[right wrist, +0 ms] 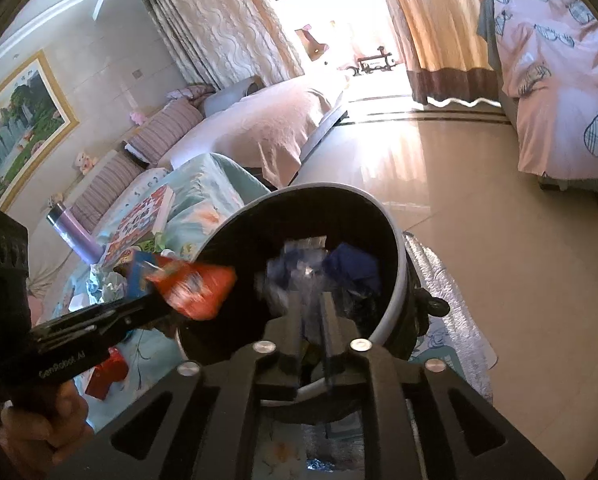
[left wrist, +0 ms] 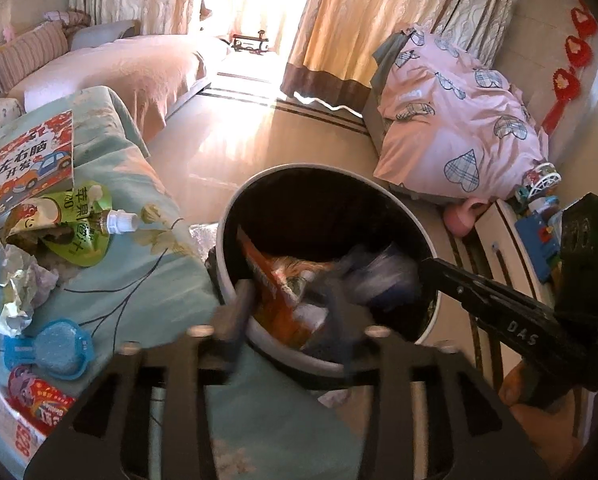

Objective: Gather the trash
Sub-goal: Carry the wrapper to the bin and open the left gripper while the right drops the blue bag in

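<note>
Pinching an orange wrapper (right wrist: pixel 197 290), the left hand-held gripper (right wrist: pixel 159 300) hovers at the bin (right wrist: pixel 399 256) rim (tilted).

My trash bin (left wrist: pixel 387 196) is round, pale-rimmed and dark inside, standing on the floor against the bed's edge with orange and blue wrappers already in it. An orange snack wrapper (right wrist: pixel 197 286) is at the bin's rim, at the tip of my left tool (right wrist: pixel 159 300). A green juice pouch (left wrist: pixel 79 220) with a white cap and crumpled paper (left wrist: pixel 7 280) lie on the teal bedspread.
</note>
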The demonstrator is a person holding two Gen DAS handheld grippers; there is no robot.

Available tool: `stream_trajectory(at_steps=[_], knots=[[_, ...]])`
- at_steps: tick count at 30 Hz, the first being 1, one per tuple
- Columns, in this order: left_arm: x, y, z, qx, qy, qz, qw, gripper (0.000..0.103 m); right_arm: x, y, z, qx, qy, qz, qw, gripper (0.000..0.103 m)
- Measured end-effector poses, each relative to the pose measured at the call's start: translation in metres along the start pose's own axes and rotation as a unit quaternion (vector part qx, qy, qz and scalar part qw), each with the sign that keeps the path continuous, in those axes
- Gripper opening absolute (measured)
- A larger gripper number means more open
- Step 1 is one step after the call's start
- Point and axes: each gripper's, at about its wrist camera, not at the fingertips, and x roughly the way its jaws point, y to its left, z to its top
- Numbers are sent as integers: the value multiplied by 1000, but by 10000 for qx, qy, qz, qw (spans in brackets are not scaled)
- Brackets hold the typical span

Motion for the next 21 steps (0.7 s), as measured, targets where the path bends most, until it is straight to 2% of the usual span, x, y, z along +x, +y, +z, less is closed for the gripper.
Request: stream_trajectory(at_steps=[1,8,10,12,21], knots=[[-1,0,0,4,-19,11,10000,45,-1,-2,0,53,-4,26,10000,29],[-18,12,-16,-89,-61,28,9999,49,-14,-1,-2,91,-184,108,9997,54],[-29,18,-27,-126,-101,56,9999,50,-20,4,-6,66,-259,157,9995,71],[-38,24,-36,-148,-122,88,9998,51,-25,13,-10,38,-344,229,9991,82],[-89,73,-83,-474,-276,374,9978,51,-29,65,-41,-237,-290,718,9967,91]])
